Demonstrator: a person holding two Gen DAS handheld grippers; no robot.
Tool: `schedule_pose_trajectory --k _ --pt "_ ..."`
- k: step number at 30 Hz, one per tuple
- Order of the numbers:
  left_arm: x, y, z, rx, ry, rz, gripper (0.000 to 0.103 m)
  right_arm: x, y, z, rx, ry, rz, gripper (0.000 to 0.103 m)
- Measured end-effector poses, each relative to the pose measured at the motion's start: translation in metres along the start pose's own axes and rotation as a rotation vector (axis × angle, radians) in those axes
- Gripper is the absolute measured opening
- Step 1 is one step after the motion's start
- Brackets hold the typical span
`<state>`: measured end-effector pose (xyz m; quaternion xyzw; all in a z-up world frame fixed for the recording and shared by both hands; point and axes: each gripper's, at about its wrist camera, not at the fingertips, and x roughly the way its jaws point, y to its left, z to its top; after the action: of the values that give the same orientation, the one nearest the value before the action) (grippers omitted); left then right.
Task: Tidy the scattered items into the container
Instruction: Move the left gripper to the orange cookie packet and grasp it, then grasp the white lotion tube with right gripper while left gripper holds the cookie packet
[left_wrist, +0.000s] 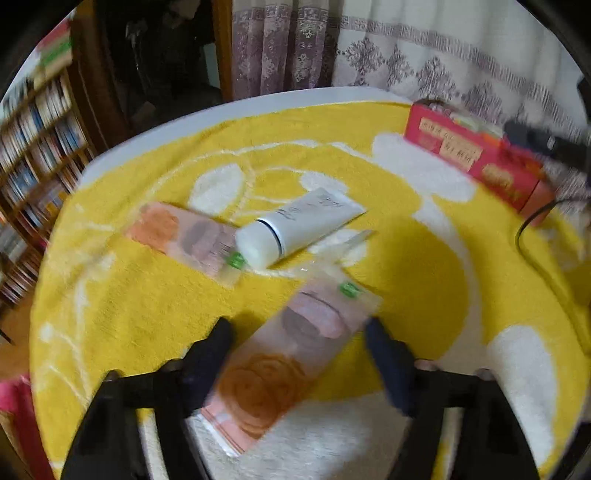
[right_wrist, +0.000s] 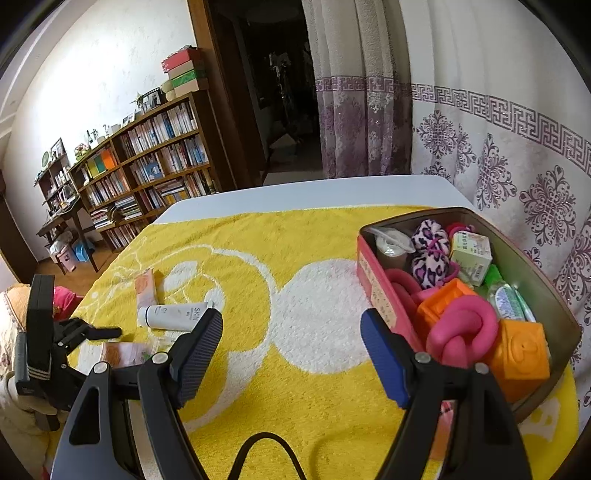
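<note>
The left gripper (left_wrist: 299, 332) straddles a pink sachet (left_wrist: 280, 365) on the yellow towel (left_wrist: 406, 258), jaws apart, pads not clearly pressing. The right gripper (right_wrist: 291, 332) hangs open and empty beside the filled box (right_wrist: 373, 280); a white tube (left_wrist: 299, 225) lies beyond

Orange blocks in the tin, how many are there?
2 visible: one orange block at the tin's near corner, another behind the pink ring. More may be buried underneath.

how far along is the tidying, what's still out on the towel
Mostly done: the red box already holds many items. In hand: the left gripper straddles a pink sachet, jaws not clearly gripping. Left: a second sachet and the white tube.
</note>
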<state>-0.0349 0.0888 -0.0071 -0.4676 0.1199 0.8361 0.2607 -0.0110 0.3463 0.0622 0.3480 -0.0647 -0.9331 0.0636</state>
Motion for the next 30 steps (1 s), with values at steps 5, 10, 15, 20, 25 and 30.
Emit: schedule_pose_trajectory --k 5,10,15,20,25,30 --pt "-0.007 -0.010 -0.002 -0.020 -0.013 0.005 0.039 0.008 0.015 -0.002 -0.042 0.020 0.019 0.080" --pt "-0.010 -0.008 -0.005 -0.061 -0.027 -0.007 0.037 0.019 0.032 -0.005 -0.101 0.060 0.062 0.080" --pt "-0.020 0.001 -0.008 -0.126 -0.053 -0.016 0.033 0.034 0.050 -0.006 -0.131 0.120 0.125 0.080" --pt "-0.043 0.016 -0.014 -0.190 -0.118 -0.016 0.033 0.053 0.073 -0.005 -0.215 0.162 0.151 0.080" --pt "-0.064 0.033 -0.014 -0.245 -0.190 0.008 0.033 0.077 0.101 -0.003 -0.339 0.208 0.204 0.080" --pt "-0.069 0.051 -0.014 -0.310 -0.223 0.018 0.033 0.101 0.132 -0.004 -0.492 0.233 0.229 0.080"
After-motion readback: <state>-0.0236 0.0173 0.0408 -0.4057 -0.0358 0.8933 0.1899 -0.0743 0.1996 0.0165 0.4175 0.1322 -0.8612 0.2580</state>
